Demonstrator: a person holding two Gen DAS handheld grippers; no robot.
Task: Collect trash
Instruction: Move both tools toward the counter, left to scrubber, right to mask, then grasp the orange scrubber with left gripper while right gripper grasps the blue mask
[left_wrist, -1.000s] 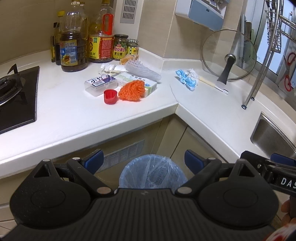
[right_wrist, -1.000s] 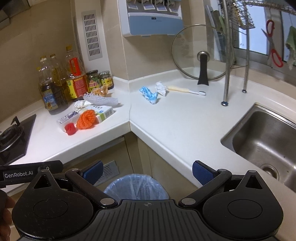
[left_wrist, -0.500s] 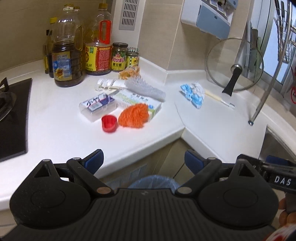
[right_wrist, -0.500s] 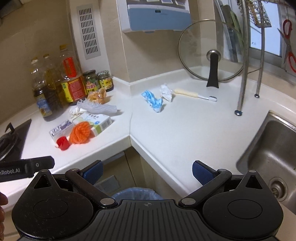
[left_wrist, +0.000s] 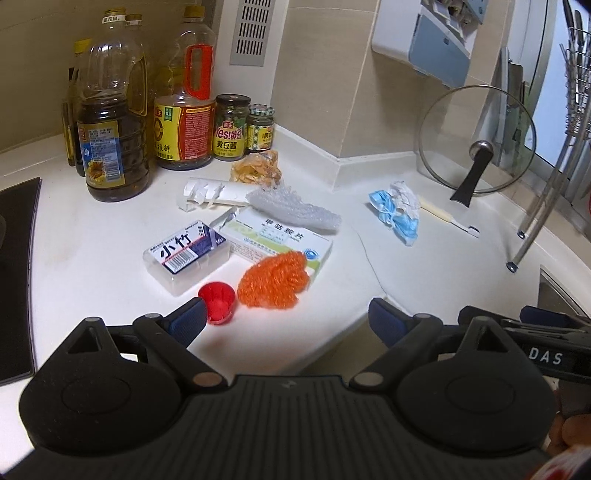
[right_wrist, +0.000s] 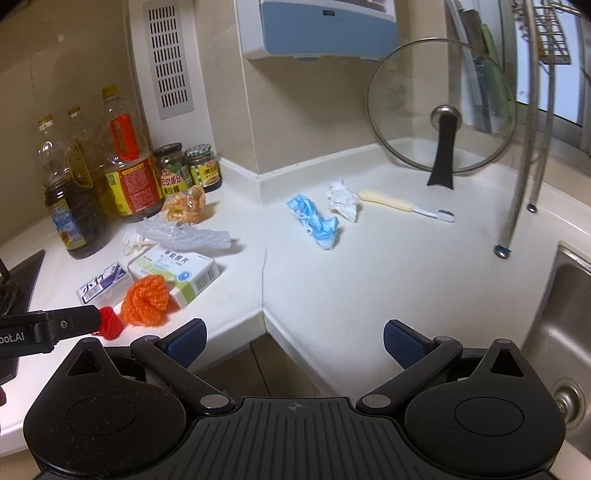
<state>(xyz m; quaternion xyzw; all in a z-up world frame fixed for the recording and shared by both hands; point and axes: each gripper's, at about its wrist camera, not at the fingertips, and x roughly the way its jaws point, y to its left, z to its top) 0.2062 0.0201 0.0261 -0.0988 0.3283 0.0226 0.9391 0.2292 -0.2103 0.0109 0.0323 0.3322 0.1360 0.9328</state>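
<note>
Both hand-held grippers stand with jaws spread wide and nothing between them: the left gripper (left_wrist: 284, 317) hangs low over the counter's front edge, the right gripper (right_wrist: 293, 341) over the corner seam. This looks like the approach step, before any first pick.

From the left wrist view, the white counter (left_wrist: 92, 243) carries the trash in a cluster at about 12 o'clock. Largest is the medicine box (left_wrist: 280, 236), with the clear plastic case (left_wrist: 186, 254) touching it at 9 o'clock. The orange mesh ball (left_wrist: 273, 280) rests against the box's near side, directly ahead of the left gripper. A bubble-wrap strip (left_wrist: 295, 208) lies across the box's far end. Out at 2 o'clock sits the crumpled blue mask (left_wrist: 395, 216), well apart from the cluster. Smallest, the red cap (left_wrist: 217, 301) sits just beside the left fingertip (left_wrist: 184, 319).

My judgement: the mesh ball is the likely first target. The next move calls for easing forward, straddling it, then closing gently, since it is soft and may drag the box.
</note>
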